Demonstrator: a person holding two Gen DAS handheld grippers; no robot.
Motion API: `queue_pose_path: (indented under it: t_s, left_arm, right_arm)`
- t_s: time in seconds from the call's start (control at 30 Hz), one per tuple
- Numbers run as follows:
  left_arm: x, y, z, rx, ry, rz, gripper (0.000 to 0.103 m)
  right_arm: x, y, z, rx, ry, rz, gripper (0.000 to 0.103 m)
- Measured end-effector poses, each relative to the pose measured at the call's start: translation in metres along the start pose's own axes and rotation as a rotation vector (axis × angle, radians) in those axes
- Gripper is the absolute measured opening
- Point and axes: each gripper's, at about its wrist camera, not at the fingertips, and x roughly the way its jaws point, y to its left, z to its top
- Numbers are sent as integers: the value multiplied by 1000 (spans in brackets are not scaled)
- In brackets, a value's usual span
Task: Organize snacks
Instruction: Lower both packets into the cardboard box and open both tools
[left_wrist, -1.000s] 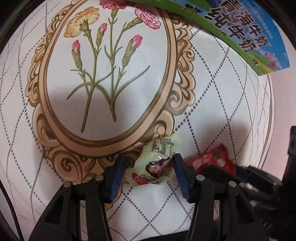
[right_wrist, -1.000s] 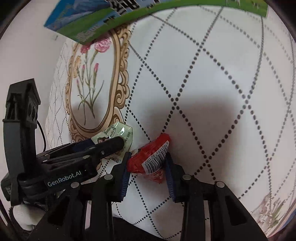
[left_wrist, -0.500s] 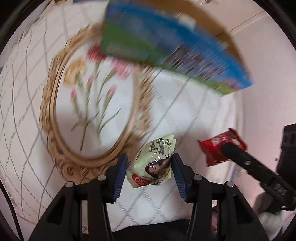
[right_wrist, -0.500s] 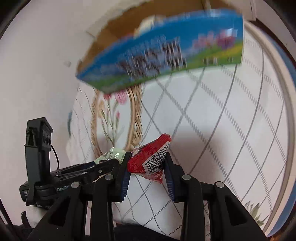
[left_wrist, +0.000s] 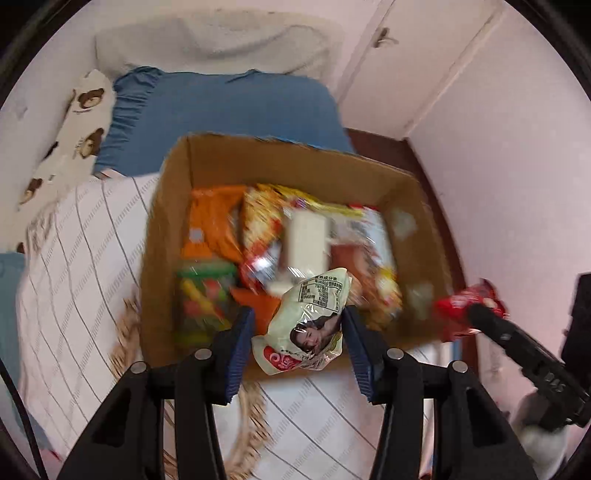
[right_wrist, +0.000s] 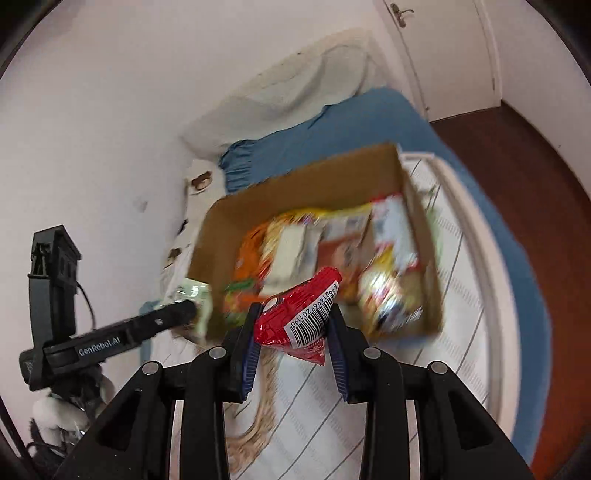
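Pale green snack packet (left_wrist: 308, 325) is clamped between the closed left tongs (left_wrist: 299, 341), held above the near edge of the cardboard box (left_wrist: 173, 206). Red snack packet (right_wrist: 299, 317) is pinched in the closed right tongs (right_wrist: 293, 338), likewise over the box's near edge; the box sits on the bed (right_wrist: 461, 280).

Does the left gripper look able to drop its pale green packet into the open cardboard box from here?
Probably yes: the left gripper holds the pale green packet over the box's near edge, open-topped.
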Motion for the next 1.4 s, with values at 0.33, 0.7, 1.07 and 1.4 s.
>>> queue_pose_path:
  t_s: [0.33,0.7,1.07,1.4]
  left_arm:
    - [74,36,48,-30,101,216,54]
    - [77,34,41,-13,89,273,100]
    - [55,17,25,3,49,240,100]
    - [-5,-7,-7,9,-68,206,100]
  right_arm:
    - [70,-32,47,45,123,-190,68]
    - [96,-12,47,-92,165,-397,102]
    - [82,-5,36,-95,143,-398,102]
    - [26,17,15,-143,31,-387,102]
